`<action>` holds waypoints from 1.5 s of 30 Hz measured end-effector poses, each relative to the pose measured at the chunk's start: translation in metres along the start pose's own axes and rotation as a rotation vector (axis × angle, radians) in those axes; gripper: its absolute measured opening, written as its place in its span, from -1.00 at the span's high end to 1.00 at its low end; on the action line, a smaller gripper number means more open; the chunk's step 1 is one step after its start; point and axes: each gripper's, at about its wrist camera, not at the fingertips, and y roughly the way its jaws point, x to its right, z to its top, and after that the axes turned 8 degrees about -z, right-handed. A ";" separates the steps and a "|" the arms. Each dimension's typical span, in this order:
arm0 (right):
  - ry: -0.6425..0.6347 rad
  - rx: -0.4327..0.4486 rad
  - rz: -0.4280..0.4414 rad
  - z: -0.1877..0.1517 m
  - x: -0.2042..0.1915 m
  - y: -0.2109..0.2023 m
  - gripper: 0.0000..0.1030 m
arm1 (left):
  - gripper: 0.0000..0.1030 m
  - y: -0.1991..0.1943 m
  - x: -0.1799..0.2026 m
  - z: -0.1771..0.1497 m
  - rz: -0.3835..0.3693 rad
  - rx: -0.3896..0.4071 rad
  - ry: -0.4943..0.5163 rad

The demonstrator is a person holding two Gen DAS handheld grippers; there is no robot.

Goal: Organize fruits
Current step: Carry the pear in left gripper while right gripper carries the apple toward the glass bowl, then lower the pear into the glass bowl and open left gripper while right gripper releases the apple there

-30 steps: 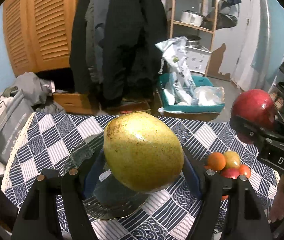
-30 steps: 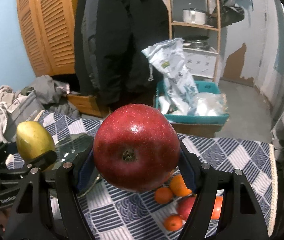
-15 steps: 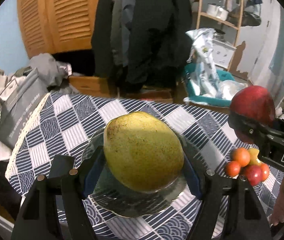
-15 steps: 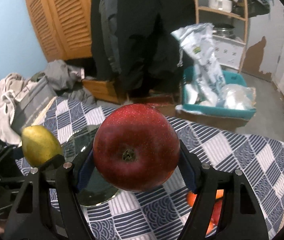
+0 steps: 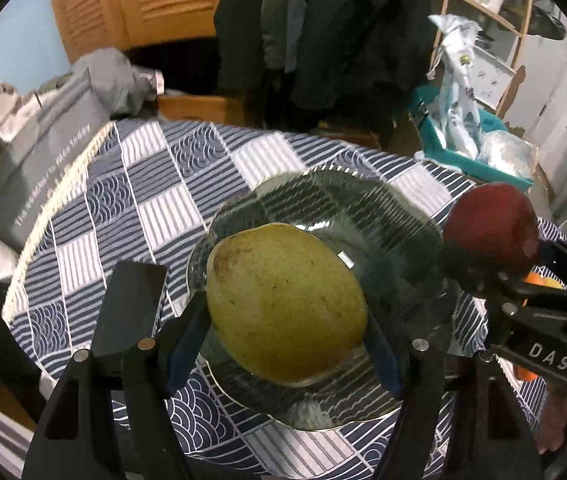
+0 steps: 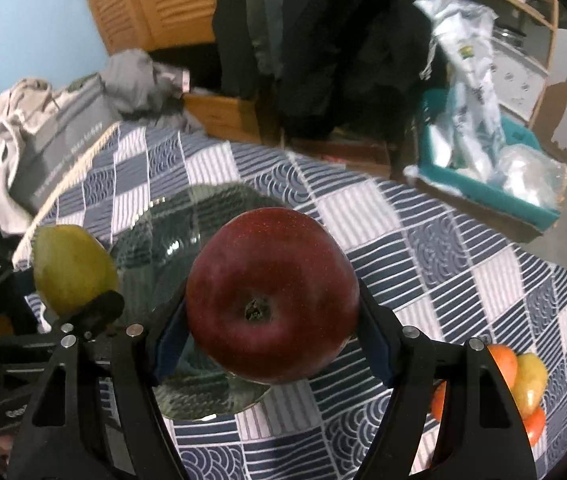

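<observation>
Since the earlier frames both grippers have dropped and tipped downward, so the clear ribbed glass plate (image 5: 387,216), formerly low in each view, now fills the space behind the fruit. The left gripper (image 5: 287,344) has its fingers clamped on a yellow-green speckled pear (image 5: 283,304), which hangs above the near half of the plate, seemingly not yet resting on it. The right gripper (image 6: 271,348) has its fingers clamped on a dark red apple (image 6: 271,292), held over the plate's right edge and the blue-and-white patterned cloth covering the surface (image 6: 463,264). A small pile of orange and yellow fruits (image 6: 523,380) lies on the cloth to the right, well apart from the plate. The step in hand looks like carrying the two large fruits to the plate. The next move probably calls for lowering each until it touches the glass, on separate halves so they do not collide, then parting the fingers gently, since both round fruits could roll off the shallow rim.
</observation>
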 end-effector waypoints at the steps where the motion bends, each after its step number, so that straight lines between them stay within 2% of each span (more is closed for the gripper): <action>1: -0.009 -0.012 0.005 -0.002 -0.003 0.006 -0.44 | -0.46 0.002 -0.001 -0.001 0.005 -0.005 -0.001; 10: -0.030 -0.080 0.020 -0.009 -0.011 0.034 -0.44 | -0.46 0.030 -0.021 -0.014 0.029 -0.085 -0.026; 17: -0.046 -0.100 0.041 -0.010 -0.018 0.042 -0.44 | -0.46 0.050 -0.026 -0.022 0.022 -0.152 -0.042; 27: -0.072 -0.140 0.044 -0.016 -0.024 0.054 -0.44 | -0.46 0.063 -0.028 -0.029 -0.024 -0.214 -0.059; 34: -0.084 -0.155 0.040 -0.017 -0.027 0.057 -0.46 | -0.47 0.073 -0.022 -0.034 -0.018 -0.265 -0.040; 37: -0.099 -0.153 0.038 -0.018 -0.030 0.057 -0.47 | -0.53 0.071 -0.022 -0.035 -0.006 -0.257 -0.037; 39: -0.095 -0.148 0.046 -0.018 -0.029 0.057 -0.47 | -0.71 0.067 -0.021 -0.033 0.017 -0.235 -0.021; 43: -0.045 -0.160 0.101 -0.017 -0.023 0.056 -0.52 | -0.72 0.062 -0.022 -0.032 0.006 -0.230 -0.033; 45: -0.053 -0.157 0.099 -0.018 -0.025 0.055 -0.52 | -0.72 0.061 -0.021 -0.032 0.009 -0.228 -0.028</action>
